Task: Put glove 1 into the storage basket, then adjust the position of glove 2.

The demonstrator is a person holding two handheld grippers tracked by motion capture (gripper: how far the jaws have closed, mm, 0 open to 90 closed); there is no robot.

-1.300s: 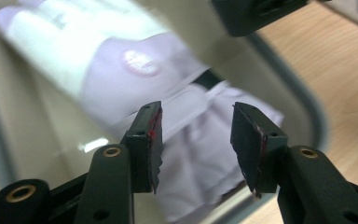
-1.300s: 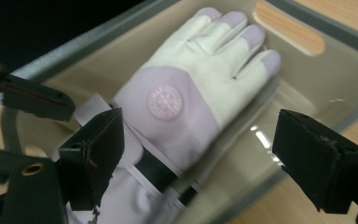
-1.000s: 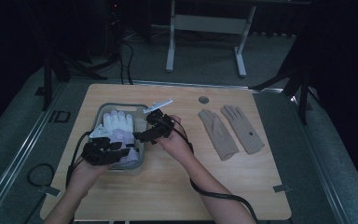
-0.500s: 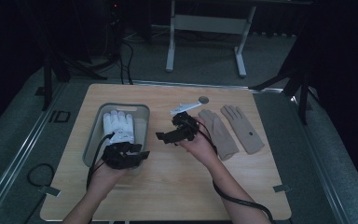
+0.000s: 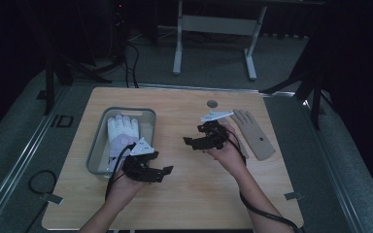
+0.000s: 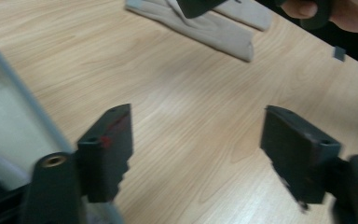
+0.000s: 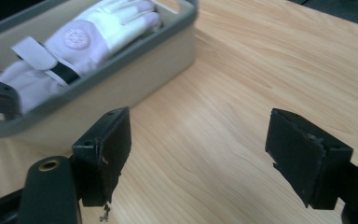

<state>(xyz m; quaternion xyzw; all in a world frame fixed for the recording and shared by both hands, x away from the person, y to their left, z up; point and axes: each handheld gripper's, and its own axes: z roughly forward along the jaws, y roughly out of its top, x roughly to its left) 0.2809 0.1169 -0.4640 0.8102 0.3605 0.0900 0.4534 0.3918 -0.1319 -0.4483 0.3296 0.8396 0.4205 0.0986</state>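
Both grippers have pulled back from the grey tray (image 5: pixel 96 145) since a second ago: the left gripper (image 5: pixel 161 172) now hangs off the tray's near right corner and the right gripper (image 5: pixel 190 141) has swung toward the table's (image 5: pixel 184 194) middle, each with jaws spread and empty. The right gripper view catches the white glove (image 7: pixel 88 37) lying in the tray, strap and round logo showing. The left gripper view looks the other way, at the beige glove (image 6: pixel 214 28) flat near the table's right edge.

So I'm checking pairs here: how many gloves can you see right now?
2 at least. A white glove lies in the grey bin at the table's left; a beige glove lies flat at the right, past the right gripper, which may hide another.
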